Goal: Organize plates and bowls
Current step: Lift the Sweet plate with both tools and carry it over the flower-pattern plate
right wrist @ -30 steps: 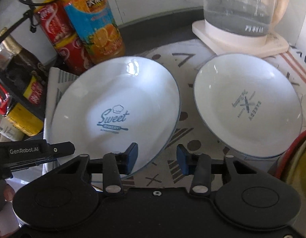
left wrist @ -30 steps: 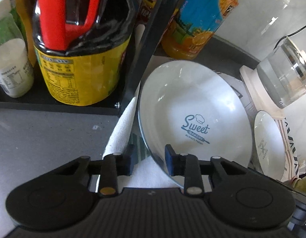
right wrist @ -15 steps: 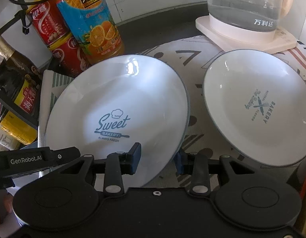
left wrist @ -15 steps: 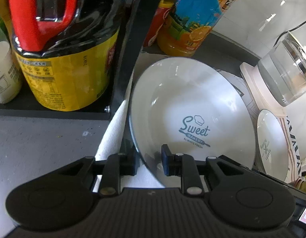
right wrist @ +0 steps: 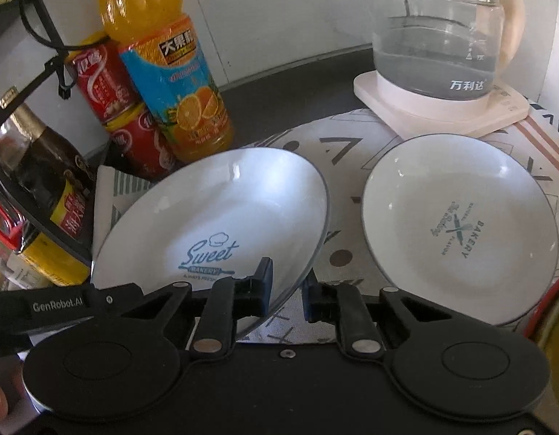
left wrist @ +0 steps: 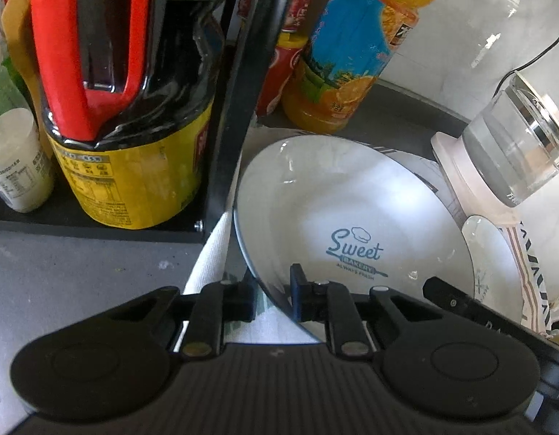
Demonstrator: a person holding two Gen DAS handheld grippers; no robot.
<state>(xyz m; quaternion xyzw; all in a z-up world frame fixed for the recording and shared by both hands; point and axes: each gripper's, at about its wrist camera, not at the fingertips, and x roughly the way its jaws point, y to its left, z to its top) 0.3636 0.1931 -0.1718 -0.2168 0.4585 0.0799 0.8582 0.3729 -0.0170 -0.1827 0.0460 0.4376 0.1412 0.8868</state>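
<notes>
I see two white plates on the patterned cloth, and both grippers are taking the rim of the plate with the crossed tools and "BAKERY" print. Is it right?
Not quite. Both grippers are closing on the rim of the "Sweet Bakery" plate, not the crossed-tools plate, which lies untouched beside it on the patterned cloth. The right wrist view shows the right gripper astride that rim; the left wrist view shows the left gripper there too.

Rack post [left wrist: 243, 83] – bottles [right wrist: 170, 83] crowding left

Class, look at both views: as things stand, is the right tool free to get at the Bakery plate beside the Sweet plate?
Probably not yet: the right tool is closing on the Sweet plate's rim. The Bakery plate lies uncovered close by.
</notes>
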